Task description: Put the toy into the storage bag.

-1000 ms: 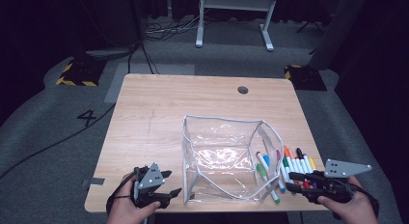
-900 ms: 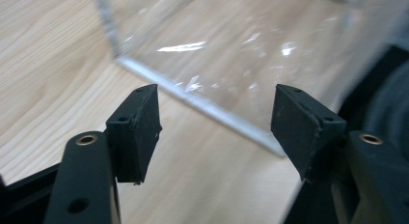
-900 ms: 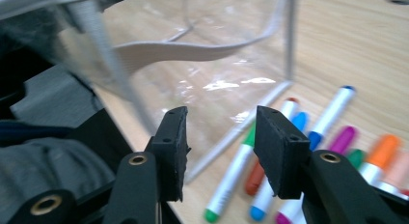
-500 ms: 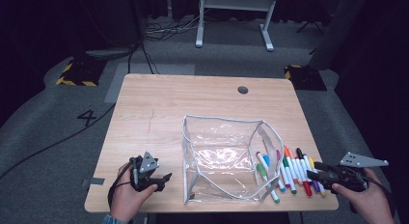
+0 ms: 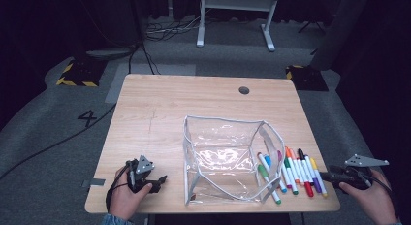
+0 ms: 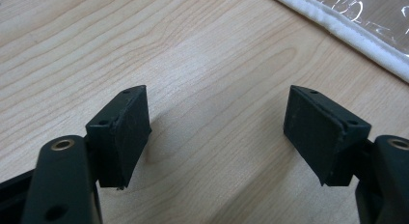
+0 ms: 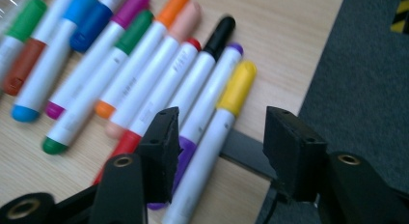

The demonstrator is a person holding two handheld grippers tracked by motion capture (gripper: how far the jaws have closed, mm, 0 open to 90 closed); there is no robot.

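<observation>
A clear plastic pouch (image 5: 223, 157) stands open at the front middle of the wooden table (image 5: 160, 113). Several coloured markers (image 5: 291, 169) lie side by side to its right. My left gripper (image 5: 160, 180) (image 6: 217, 118) hovers low over bare wood left of the pouch, whose white edge (image 6: 347, 31) shows ahead. Its jaws have just been opening, with nothing between them. My right gripper (image 5: 325, 176) (image 7: 222, 132) points at the markers from the table's right edge. Its jaws have just been closing a little and stand wide over the yellow marker (image 7: 235, 91) and the purple marker (image 7: 212, 108), with the pads off both.
A round cable hole (image 5: 244, 90) sits at the table's far side. Grey carpet (image 7: 366, 79) drops away beside the table's right edge. A white stand (image 5: 235, 21) and cables lie on the floor behind.
The right gripper has drawn back to the right, to the table's edge beside the markers. The left gripper has sunk towards the tabletop and shifted slightly left.
</observation>
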